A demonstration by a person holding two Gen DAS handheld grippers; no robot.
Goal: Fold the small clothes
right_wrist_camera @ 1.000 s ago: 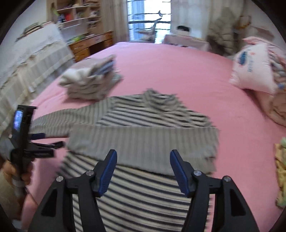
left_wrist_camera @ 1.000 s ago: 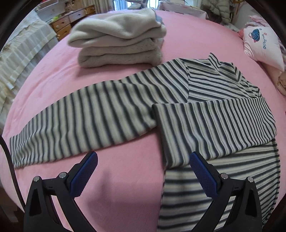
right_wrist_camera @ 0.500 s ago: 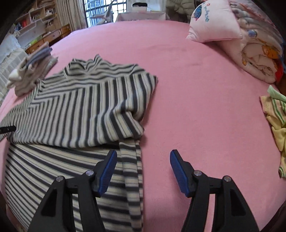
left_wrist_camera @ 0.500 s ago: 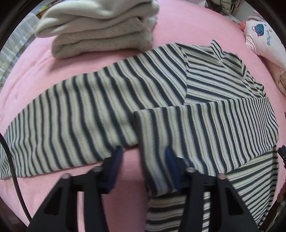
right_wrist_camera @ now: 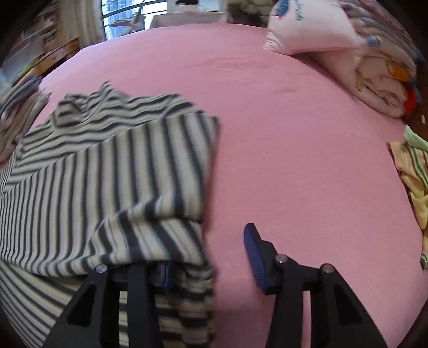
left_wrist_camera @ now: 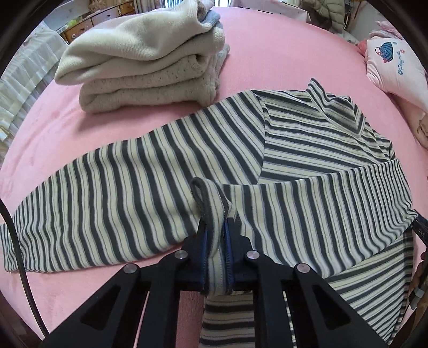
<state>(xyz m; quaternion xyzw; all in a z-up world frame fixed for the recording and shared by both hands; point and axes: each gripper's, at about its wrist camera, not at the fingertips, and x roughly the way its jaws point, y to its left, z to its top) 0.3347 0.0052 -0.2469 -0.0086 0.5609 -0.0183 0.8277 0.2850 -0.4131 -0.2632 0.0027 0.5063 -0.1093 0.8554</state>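
A grey-and-cream striped long-sleeved top (left_wrist_camera: 307, 150) lies on the pink bed, one sleeve (left_wrist_camera: 120, 192) stretched out left, the other folded across the body. My left gripper (left_wrist_camera: 216, 241) is shut on the cuff of the folded sleeve (left_wrist_camera: 211, 203), which bunches up between the pads. In the right wrist view the same top (right_wrist_camera: 107, 174) lies at the left. My right gripper (right_wrist_camera: 211, 257) is open at the top's right edge; its left finger is under or against the cloth and mostly hidden, its right finger (right_wrist_camera: 254, 249) is over bare bed.
A stack of folded cream knits (left_wrist_camera: 144, 61) sits behind the outstretched sleeve. A pink pillow (left_wrist_camera: 393, 67) and a rolled quilt (right_wrist_camera: 382, 80) lie at the bed's right. A yellow-green garment (right_wrist_camera: 412, 176) lies at the far right. Drawers (left_wrist_camera: 88, 24) stand beyond the bed.
My left gripper has moved forward and closed on the folded sleeve's cuff. My right gripper has swung right and down to the top's right edge, its left finger now at the cloth.
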